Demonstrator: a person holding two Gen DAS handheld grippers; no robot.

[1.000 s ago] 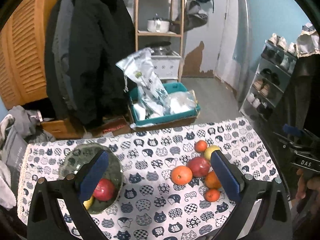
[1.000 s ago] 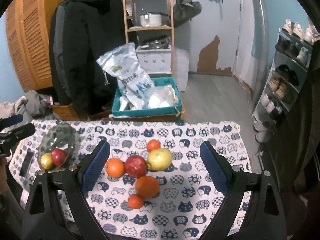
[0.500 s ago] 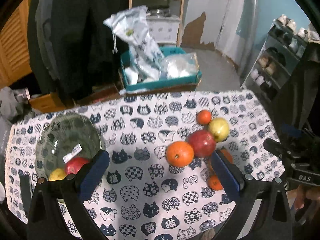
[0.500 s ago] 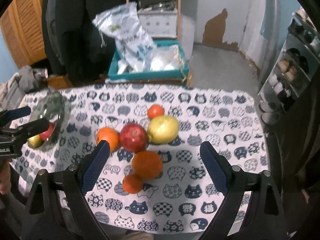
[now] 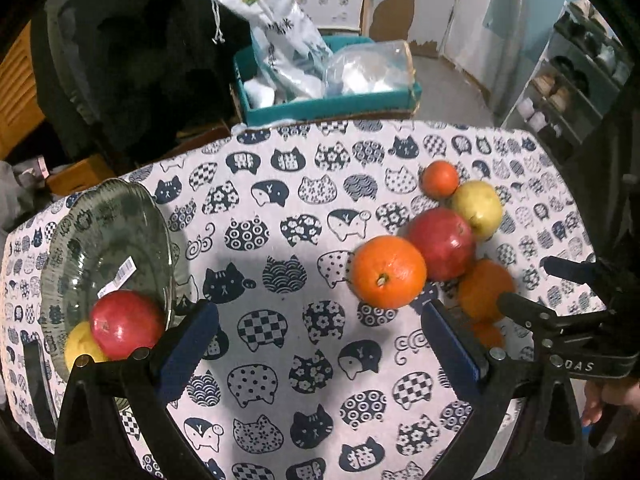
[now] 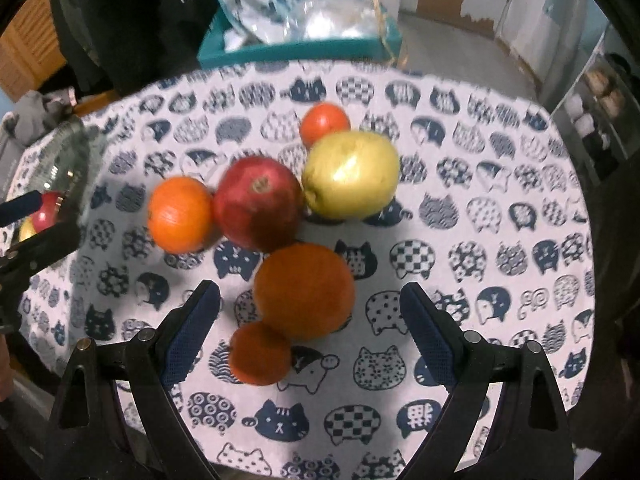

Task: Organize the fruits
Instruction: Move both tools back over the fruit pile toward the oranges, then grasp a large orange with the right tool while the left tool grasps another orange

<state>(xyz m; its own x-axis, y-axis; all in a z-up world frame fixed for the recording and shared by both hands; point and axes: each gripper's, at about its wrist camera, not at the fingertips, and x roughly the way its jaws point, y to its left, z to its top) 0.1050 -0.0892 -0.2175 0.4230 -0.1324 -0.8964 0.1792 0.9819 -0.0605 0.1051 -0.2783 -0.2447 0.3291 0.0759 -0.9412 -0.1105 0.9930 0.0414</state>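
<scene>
A cluster of fruit lies on the cat-print tablecloth (image 5: 280, 216): an orange (image 5: 388, 272), a red apple (image 5: 442, 242), a yellow apple (image 5: 478, 204), a small orange (image 5: 440, 179) and a large orange (image 6: 304, 290) with a small one (image 6: 260, 354) in front. A glass bowl (image 5: 108, 236) at the left holds a red apple (image 5: 126, 324) and a yellow fruit (image 5: 82, 346). My left gripper (image 5: 320, 344) is open and empty above the cloth between bowl and cluster. My right gripper (image 6: 310, 332) is open, just above the large orange.
Beyond the table's far edge stand a teal box (image 5: 328, 104) with plastic bags, dark coats (image 5: 132, 52) and a shoe rack (image 5: 576, 80). A dark flat object (image 5: 38, 388) lies at the cloth's left edge. The right gripper shows in the left wrist view (image 5: 560, 304).
Both grippers have moved forward and down toward the table, so the fruit looks larger. The right gripper has closed in on the large orange. Both stay open.
</scene>
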